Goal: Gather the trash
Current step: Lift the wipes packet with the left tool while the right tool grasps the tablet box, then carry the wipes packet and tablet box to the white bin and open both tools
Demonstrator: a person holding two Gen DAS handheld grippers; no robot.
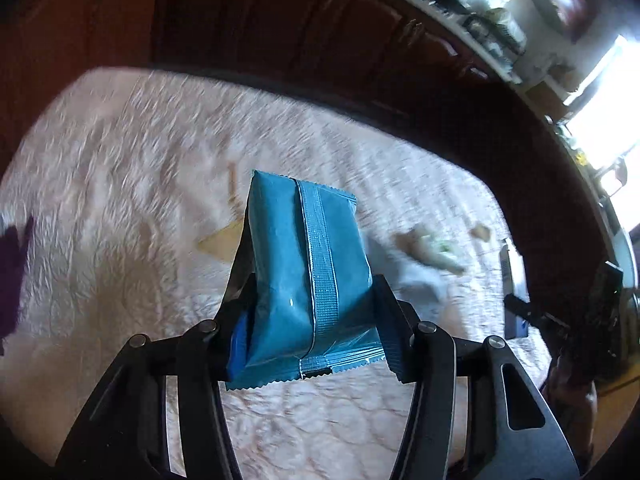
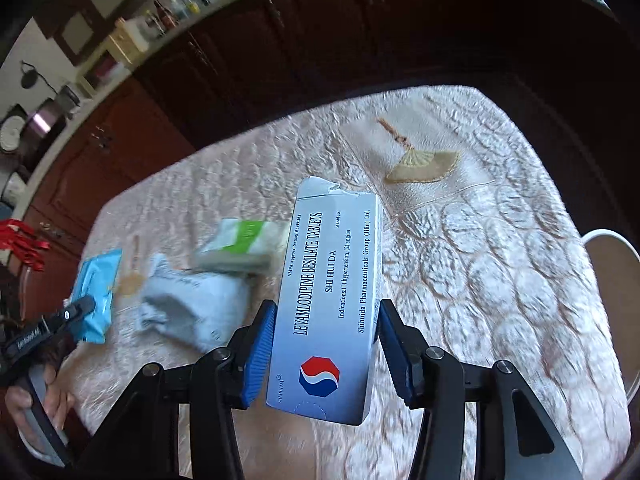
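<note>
Mid-pickup imo: left gripper (image 1: 308,300) clamps a blue wrapper (image 1: 308,264), right gripper (image 2: 326,344) a tablet box (image 2: 332,300), both above the quilted bench (image 2: 480,240). Next: find a bin, none visible tbh.

On the quilted tablecloth (image 2: 460,240) the right half lies bare apart from a flat embroidered fan motif (image 2: 420,166), so a gripper has open room there, out to the white chair seat (image 2: 612,280) at the right edge. The left half is crowded: a crumpled grey bag (image 2: 188,304) sits near, a green-and-white packet (image 2: 240,248) just beyond it, nearly touching. Farther left, the left gripper (image 2: 76,310) with its blue wrapper (image 2: 98,292) fills the passage. Dark wooden cabinets (image 2: 320,40) close off the far side.
</note>
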